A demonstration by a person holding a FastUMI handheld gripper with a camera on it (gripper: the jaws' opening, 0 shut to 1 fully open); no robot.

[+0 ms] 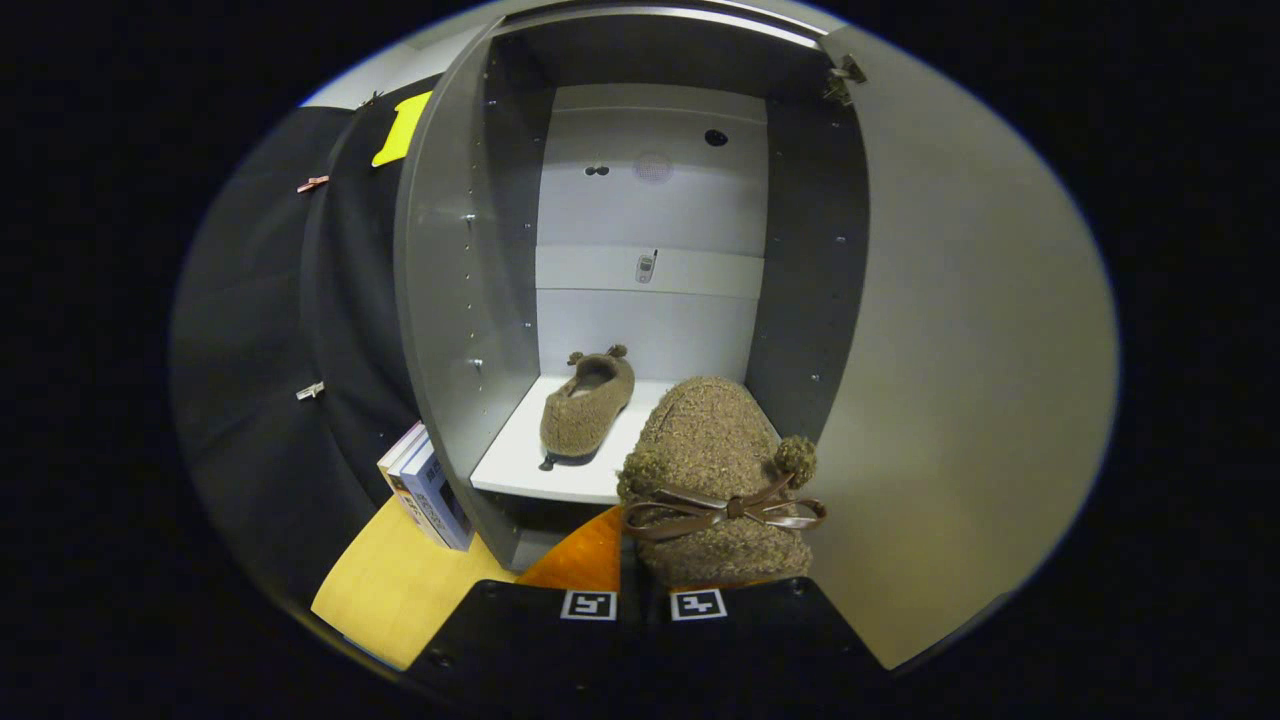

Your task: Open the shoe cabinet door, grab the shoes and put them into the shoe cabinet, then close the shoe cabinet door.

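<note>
- Just ahead of the open shoe cabinet, the gripper points level into the lower compartment, its two fingers drawn narrow and close together.
- Between those fingers sits a fuzzy brown slipper, toe forward, its bow and two pompoms facing the camera; the heel end fills the small gap, yet whether both fingers actually press on it cannot be told, since the contact lies hidden under the slipper.
- Slippers counted: two. A second slipper already lies on the white shelf inside, toward the left, its open heel end turned to the back wall.
- Shelves seen: one low white shelf and one higher ledge at the back, bearing a small grey object too small to identify.
- Doors: one, the cabinet door, swung wide open on the right, close beside the held slipper.
- Free shelf surface remains on the right of the resting slipper, directly beyond the held one.
- Left of the cabinet, a few books lean against its side on a wooden table.
</note>
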